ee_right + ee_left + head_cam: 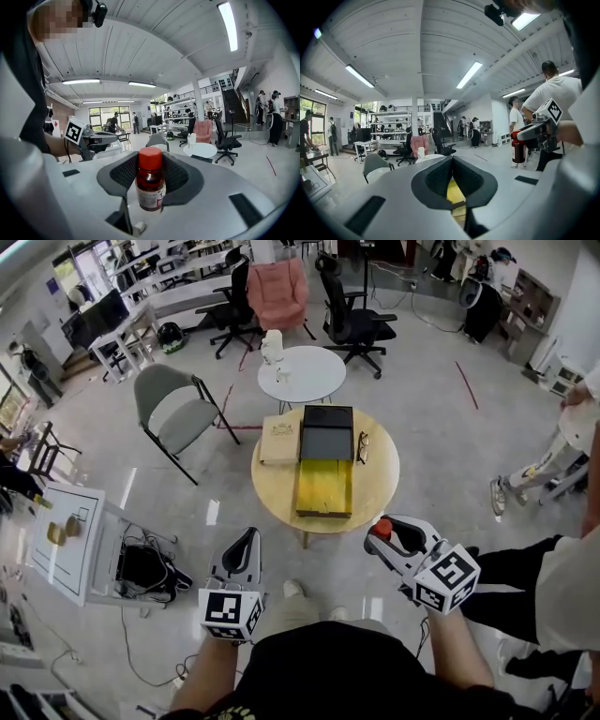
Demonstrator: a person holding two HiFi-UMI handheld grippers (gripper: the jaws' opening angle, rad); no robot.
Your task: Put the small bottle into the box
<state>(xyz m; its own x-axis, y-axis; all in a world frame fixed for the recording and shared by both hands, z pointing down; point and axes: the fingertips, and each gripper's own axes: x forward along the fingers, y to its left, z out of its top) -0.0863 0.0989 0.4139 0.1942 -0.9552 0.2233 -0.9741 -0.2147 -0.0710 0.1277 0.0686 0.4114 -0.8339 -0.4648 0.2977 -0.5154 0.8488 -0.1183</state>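
Note:
A small dark-red bottle (150, 183) with a red cap and a white label stands upright between the jaws of my right gripper (150, 180), which is shut on it. In the head view that gripper (386, 532) hovers off the near right edge of the round wooden table (375, 488), the bottle's red cap (382, 528) showing at its tip. The open black box (326, 440) with its yellow interior (324, 486) lies at the table's middle. My left gripper (242, 554) hangs below the table's near left edge, shut with nothing in it. From the left gripper view, the bottle (517, 147) appears at the right.
A tan flat box (278, 440) and a pair of glasses (362, 447) lie beside the black box. Behind stands a white round table (302, 374); a grey chair (173, 412) is at the left, a white cabinet (70, 540) nearer left. A person's legs (525, 568) are at the right.

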